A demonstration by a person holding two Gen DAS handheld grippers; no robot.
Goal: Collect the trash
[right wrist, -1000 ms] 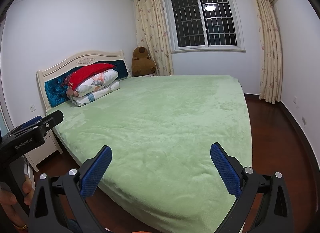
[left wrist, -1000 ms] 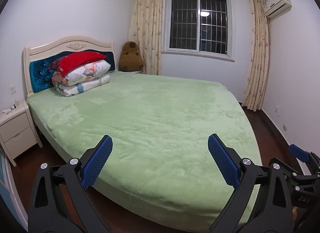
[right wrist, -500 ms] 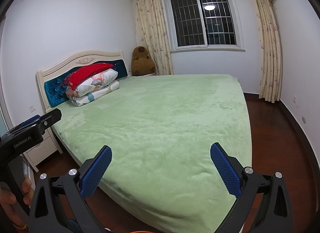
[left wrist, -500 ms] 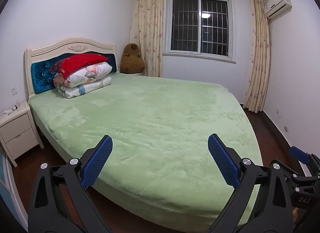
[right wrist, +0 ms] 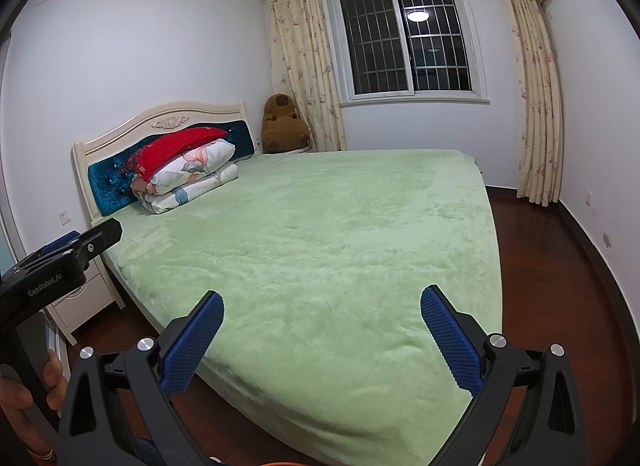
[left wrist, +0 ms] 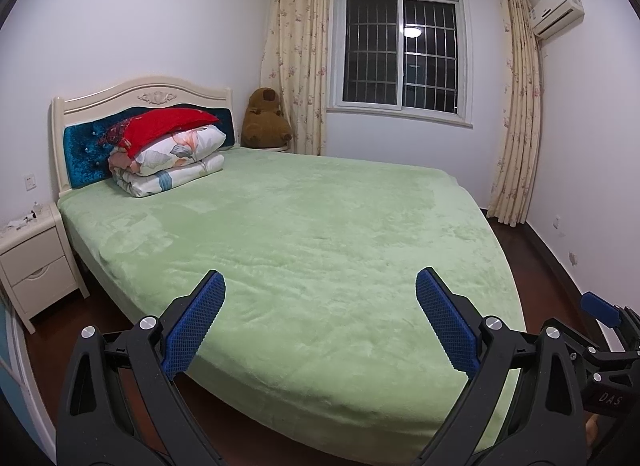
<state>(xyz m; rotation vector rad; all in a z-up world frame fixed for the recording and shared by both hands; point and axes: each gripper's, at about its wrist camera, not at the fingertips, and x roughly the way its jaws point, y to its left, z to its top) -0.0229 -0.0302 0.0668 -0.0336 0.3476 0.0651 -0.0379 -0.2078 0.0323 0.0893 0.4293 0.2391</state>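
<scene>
No trash shows on the bed [left wrist: 320, 225] or the floor. Small white scraps lie on the bedside table [left wrist: 28, 242] at the left; what they are is too small to tell. My left gripper [left wrist: 320, 298] is open and empty, held above the near corner of the green bed cover. My right gripper [right wrist: 322, 314] is open and empty, also above the bed's [right wrist: 320, 234] near corner. The left gripper's body shows at the left edge of the right wrist view [right wrist: 60, 262].
Folded quilts and a red pillow [left wrist: 168, 153] are stacked by the headboard. A brown plush toy [left wrist: 266, 121] sits in the far corner by the curtains. Dark wood floor [right wrist: 560, 266] runs along the bed's right side to the wall.
Both views have shifted slightly: the left wrist camera has tilted a little so the bed sits lower and the room looks further off. Both grippers stay open.
</scene>
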